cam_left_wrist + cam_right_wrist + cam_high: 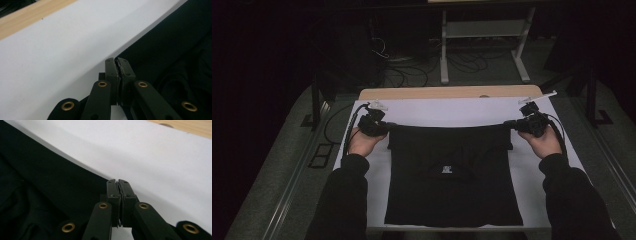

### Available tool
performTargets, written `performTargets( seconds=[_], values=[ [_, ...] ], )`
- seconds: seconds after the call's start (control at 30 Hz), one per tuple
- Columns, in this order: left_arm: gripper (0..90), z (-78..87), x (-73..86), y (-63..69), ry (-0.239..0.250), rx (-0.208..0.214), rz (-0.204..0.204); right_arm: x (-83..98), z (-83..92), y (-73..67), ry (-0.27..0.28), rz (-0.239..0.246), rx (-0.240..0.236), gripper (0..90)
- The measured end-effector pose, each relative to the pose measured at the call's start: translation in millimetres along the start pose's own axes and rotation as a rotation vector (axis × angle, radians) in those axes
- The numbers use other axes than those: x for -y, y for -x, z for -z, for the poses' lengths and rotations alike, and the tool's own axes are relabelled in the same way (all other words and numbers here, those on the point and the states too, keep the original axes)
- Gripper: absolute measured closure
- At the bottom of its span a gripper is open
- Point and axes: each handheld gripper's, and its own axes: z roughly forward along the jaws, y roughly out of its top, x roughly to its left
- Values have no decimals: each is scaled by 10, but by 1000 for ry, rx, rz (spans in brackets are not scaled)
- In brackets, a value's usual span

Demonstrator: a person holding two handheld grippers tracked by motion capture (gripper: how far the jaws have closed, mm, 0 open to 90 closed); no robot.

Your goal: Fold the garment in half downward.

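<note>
Both grippers' jaws clamped on black garment [452,175] corners; white label [447,169] in high view.

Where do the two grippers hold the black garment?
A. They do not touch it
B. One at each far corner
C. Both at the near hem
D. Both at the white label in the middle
B: the left gripper and the right gripper are shut on the two far corners of the black garment, which is stretched between them.
</note>
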Motion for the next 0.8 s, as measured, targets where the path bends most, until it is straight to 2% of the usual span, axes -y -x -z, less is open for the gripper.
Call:
performTargets(
  seconds=[0.13, 0.23, 0.5, 0.6, 0.8],
  values=[
    [866, -19, -64, -59, 22, 6, 17, -85, -10, 53, 12, -16, 9, 866],
    [866, -51, -94, -99, 15, -3, 27, -128, -27, 75, 12, -21, 9, 866],
    [866, -115, -218, -151, 15, -2, 21, -171, -73, 126, 13, -18, 13, 866],
    [866, -118, -287, -163, 18, -11, 12, -242, -39, 164, 35, -18, 11, 866],
    [866, -121, -327, -213, 32, -7, 14, -329, -28, 207, 44, -14, 12, 865]
  ],
)
